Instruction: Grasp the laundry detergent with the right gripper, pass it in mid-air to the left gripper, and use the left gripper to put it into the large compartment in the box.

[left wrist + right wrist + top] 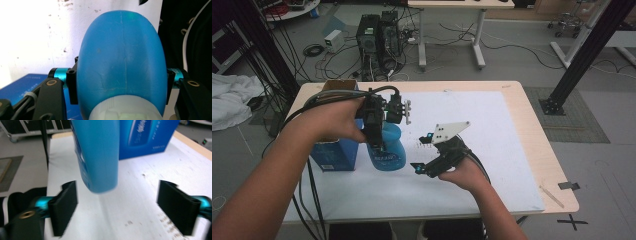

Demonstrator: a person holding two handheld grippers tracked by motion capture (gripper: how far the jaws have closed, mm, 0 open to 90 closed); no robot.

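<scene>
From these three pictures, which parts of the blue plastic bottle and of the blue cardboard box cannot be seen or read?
- Blue plastic bottle: high view, the left tongs and hand cover its top; the label print is too small to read.
- Bottle cap: left gripper view, cut off by the bottom edge.
- Bottle, right gripper view: blurred, upper part cut off by the top edge.
- Blue cardboard box: high view, the forearm hides much of it; right gripper view, print blurred.

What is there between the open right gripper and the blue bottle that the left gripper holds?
Nothing: in the high view only bare white mat separates the right gripper from the blue bottle. The left gripper clamps it.
</scene>
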